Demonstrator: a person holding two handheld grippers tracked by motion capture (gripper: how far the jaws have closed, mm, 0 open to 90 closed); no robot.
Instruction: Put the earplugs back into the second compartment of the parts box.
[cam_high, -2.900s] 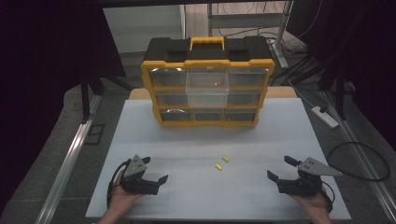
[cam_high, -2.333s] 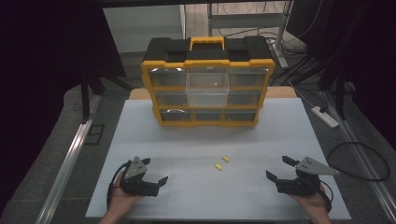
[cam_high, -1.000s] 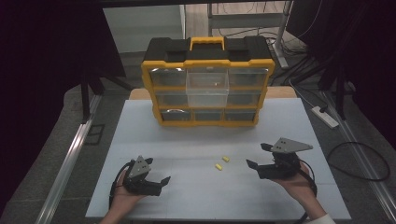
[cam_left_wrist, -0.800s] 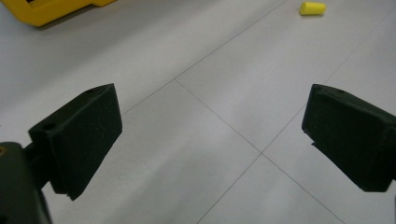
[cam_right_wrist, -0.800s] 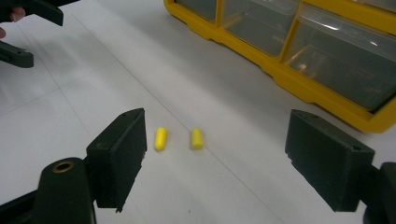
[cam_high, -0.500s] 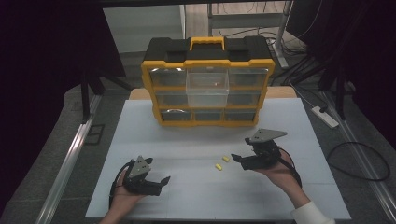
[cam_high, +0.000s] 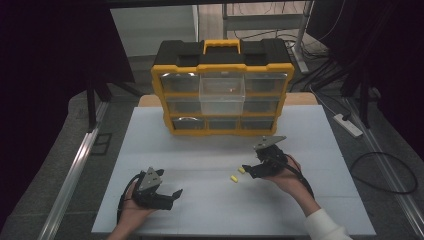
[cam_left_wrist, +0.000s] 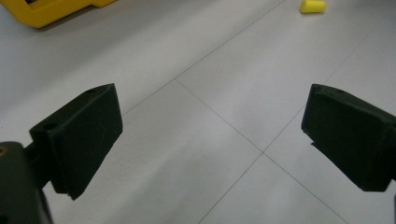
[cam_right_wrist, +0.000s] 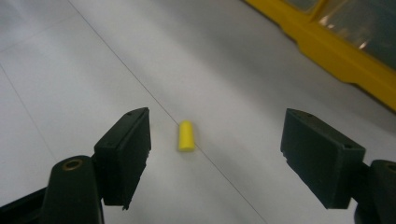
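Note:
Two small yellow foam plugs lie mid-table, one (cam_high: 241, 170) just ahead of my right gripper (cam_high: 248, 172) and the other (cam_high: 232, 178) slightly nearer and to its left. In the right gripper view a plug (cam_right_wrist: 186, 136) lies on the table between the wide-apart jaws of the right gripper (cam_right_wrist: 217, 140), closer to the left one and untouched. My left gripper (cam_high: 173, 197) rests open at the front left, nothing in it. The left gripper view has its jaws (cam_left_wrist: 210, 107) spread over bare table, with a plug (cam_left_wrist: 313, 6) far ahead.
A yellow and black drawer organizer (cam_high: 222, 60) stands at the back of the white table (cam_high: 150, 150). Its clear middle drawer (cam_high: 221, 91) is pulled out. Its yellow frame (cam_right_wrist: 327, 46) shows beyond the right gripper. Cables and a power strip (cam_high: 347, 125) lie off the right edge.
My right gripper has travelled from the front right corner forward and leftward to the yellow plugs, staying open. The left gripper has stayed in place.

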